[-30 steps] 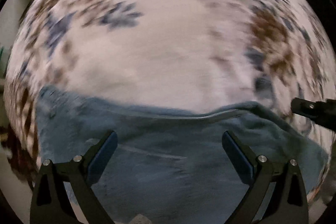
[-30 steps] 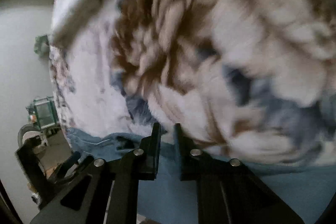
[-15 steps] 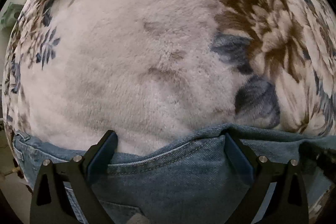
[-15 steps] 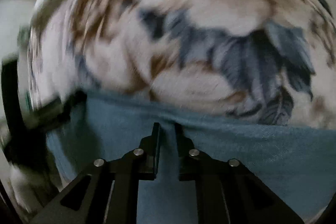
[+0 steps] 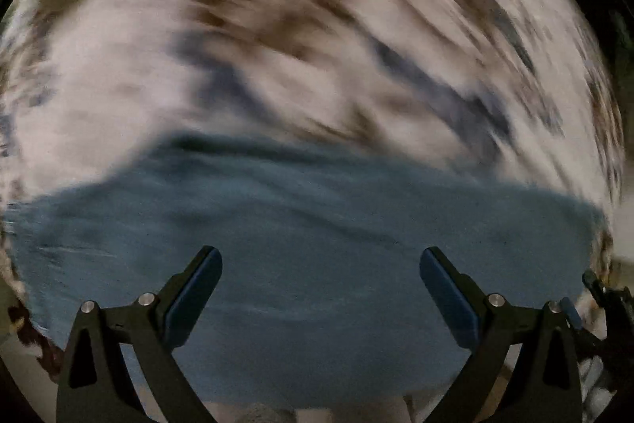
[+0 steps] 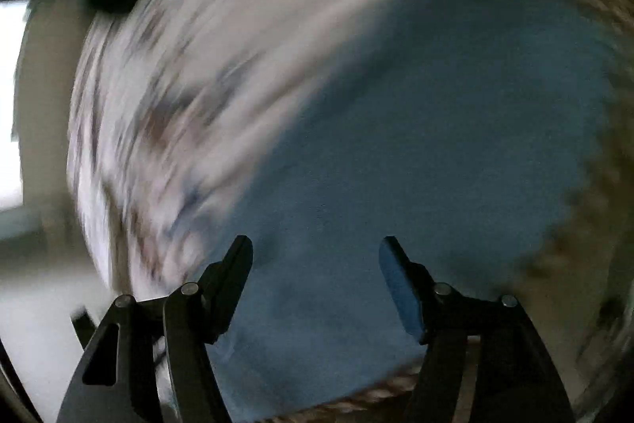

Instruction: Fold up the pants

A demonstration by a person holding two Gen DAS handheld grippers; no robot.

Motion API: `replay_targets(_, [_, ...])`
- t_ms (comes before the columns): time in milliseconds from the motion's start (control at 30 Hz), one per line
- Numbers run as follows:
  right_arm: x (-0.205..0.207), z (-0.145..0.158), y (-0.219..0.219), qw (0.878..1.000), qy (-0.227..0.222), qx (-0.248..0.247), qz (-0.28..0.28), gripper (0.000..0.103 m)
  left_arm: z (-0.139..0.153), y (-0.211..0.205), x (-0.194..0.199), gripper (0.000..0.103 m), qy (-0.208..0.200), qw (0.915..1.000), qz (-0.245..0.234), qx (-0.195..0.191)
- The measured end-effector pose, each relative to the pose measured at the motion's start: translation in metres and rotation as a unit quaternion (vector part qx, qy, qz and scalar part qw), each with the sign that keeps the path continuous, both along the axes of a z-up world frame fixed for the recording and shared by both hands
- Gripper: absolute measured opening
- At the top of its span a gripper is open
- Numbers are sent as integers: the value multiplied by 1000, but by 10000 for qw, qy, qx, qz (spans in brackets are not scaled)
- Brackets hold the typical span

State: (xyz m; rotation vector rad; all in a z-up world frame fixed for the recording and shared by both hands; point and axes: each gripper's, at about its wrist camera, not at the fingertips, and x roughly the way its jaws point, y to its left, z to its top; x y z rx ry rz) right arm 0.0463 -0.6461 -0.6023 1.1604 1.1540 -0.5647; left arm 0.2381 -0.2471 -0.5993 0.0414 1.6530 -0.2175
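One pair of blue denim pants (image 5: pixel 317 264) and two grippers are in view. The left gripper (image 5: pixel 321 288) hangs over the pants with its jaws spread wide, nothing between them. The right gripper (image 6: pixel 316 276) also has its jaws spread, empty, above the denim.

The pants lie on a plush blanket (image 5: pixel 277 46), white with brown and blue-grey flowers, blurred in both views. At the left edge of the right wrist view a pale wall (image 6: pixel 43 106) shows.

In the left wrist view the pants fill the lower half, their long axis running left to right; waist and hems cannot be told apart.
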Motion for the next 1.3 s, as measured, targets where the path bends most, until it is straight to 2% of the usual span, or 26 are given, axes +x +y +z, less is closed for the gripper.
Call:
replay_targets(67, [-41, -3, -36, 9987, 47, -160, -488, 69, -22, -46, -24, 103, 509, 9983, -203, -195])
replay_targets(167, [-84, -21, -96, 9953, -22, -190, -948, 69, -46, -92, -47, 103, 840, 9949, -535, -167])
replay_targets(200, [-91, -31, -108, 9942, -141, -100, -1061, 69, -53, -105, -51, 103, 816, 9944, -670, -5])
replay_targets(233, [-96, -42, -122, 9933, -339, 37, -1107, 69, -65, -119, -55, 103, 739, 9930, -848, 371])
replay_targets(267, [-94, -54, -117, 9930, -429, 53, -1100, 69, -71, -123, -56, 103, 749, 9918, -899, 505])
replay_targets(333, [-95, -63, -141, 9938, -622, -163, -902, 69, -85, -130, -52, 103, 806, 9903, -859, 740])
replay_targets(400, [-87, -76, -138, 9938, -722, -66, -846, 69, -87, -135, -47, 103, 913, 9889, -831, 831])
replay_targets(433, [-80, -79, -122, 9927, -820, -75, -882, 69, -89, -138, -43, 103, 998, 9879, -819, 865])
replay_targets(500, [-75, -75, -117, 9870, -1359, 16, -860, 69, -94, -148, -32, 103, 1102, 9868, -799, 880])
replay_targets(567, [-75, -72, -116, 9770, -1941, 334, -819, 59, -95, -152, -25, 103, 1164, 9858, -792, 914])
replay_targets(633, [-68, -74, -114, 9755, -2022, 447, -741, 59, -99, -154, -25, 103, 1180, 9854, -774, 948])
replay_targets(700, [-61, -89, -117, 9801, -1813, 467, -660, 60, -102, -157, -24, 103, 1193, 9848, -749, 1013])
replay_targets(800, [-56, -110, -124, 9733, -1974, 774, -876, 60, -108, -170, -19, 103, 1232, 9838, -717, 1083])
replay_targets(833, [-56, -109, -127, 9713, -2061, 783, -891, 58, -116, -165, -20, 103, 1263, 9834, -711, 1091])
replay_targets(867, [-56, -106, -125, 9710, -2102, 750, -859, 46, -123, -154, -21, 103, 1301, 9828, -715, 1094])
replay_targets(900, [-54, -102, -125, 9718, -2132, 686, -743, 33, -122, -156, -19, 103, 1334, 9824, -714, 1097])
replay_targets(933, [-49, -101, -122, 9721, -2142, 646, -699, 10, -121, -158, -17, 103, 1351, 9821, -715, 1102])
replay_targets(1033, [-39, -75, -108, 9745, -2172, 296, -475, 9, -103, -162, -18, 103, 1197, 9859, -621, 988])
replay_targets(1133, [-24, -38, -91, 9743, -2250, 1, -114, 8, -85, -158, -16, 103, 843, 9909, -483, 931])
replay_targets(1200, [-10, -9, -71, 9723, -2307, -220, 298, 8, -73, -151, -15, 103, 645, 9929, -352, 939])
replay_targets(1300, [11, 20, -37, 9685, -2335, -329, 803, 8, -57, -131, -14, 103, 471, 9955, -102, 811])
